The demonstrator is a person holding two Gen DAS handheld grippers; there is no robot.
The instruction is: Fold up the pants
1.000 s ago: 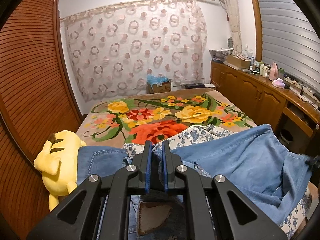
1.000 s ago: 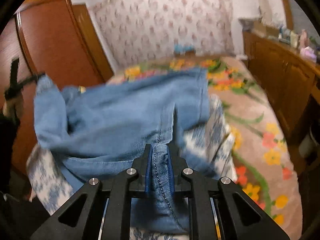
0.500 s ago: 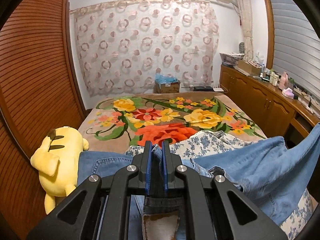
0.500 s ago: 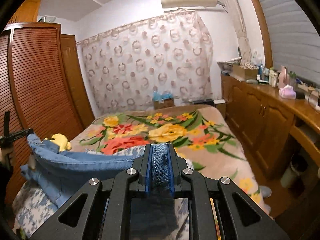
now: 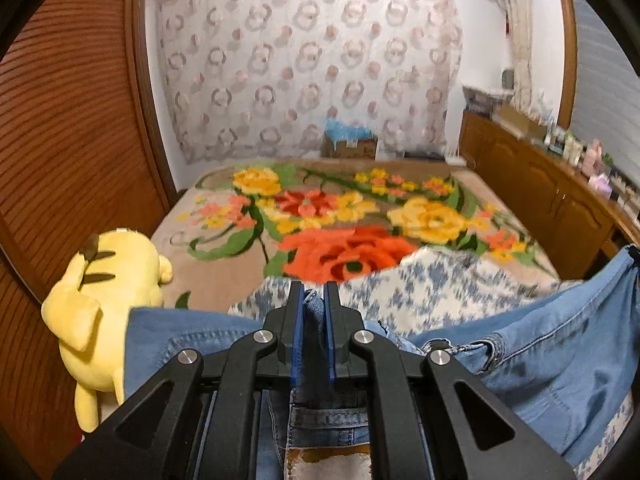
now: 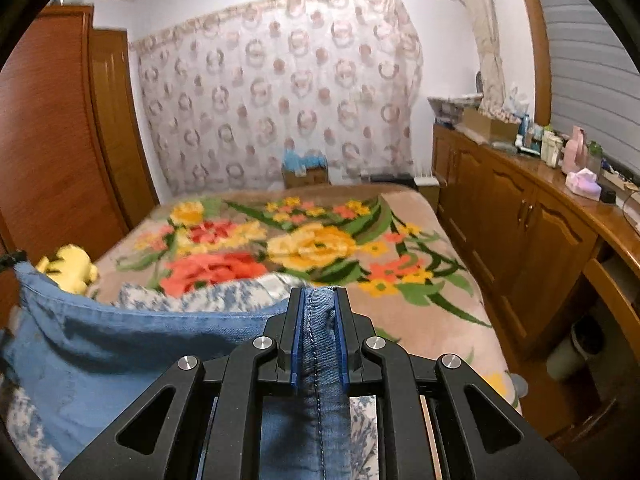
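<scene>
My left gripper (image 5: 313, 300) and right gripper (image 6: 319, 300) each clamp the one pair of jeans (image 5: 540, 344), stretched between them above the near bed (image 6: 400, 240). One yellow plush toy (image 5: 108, 284) lies at left.

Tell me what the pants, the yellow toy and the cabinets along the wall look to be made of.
Pants: blue denim, matte, with visible stitched seams and a faded weave. Yellow toy: soft plush, going by its fuzzy surface and rounded, stuffed shape. Cabinets: apparently wood with a glossy varnish; brown panelled doors and a top that reflects light.
</scene>
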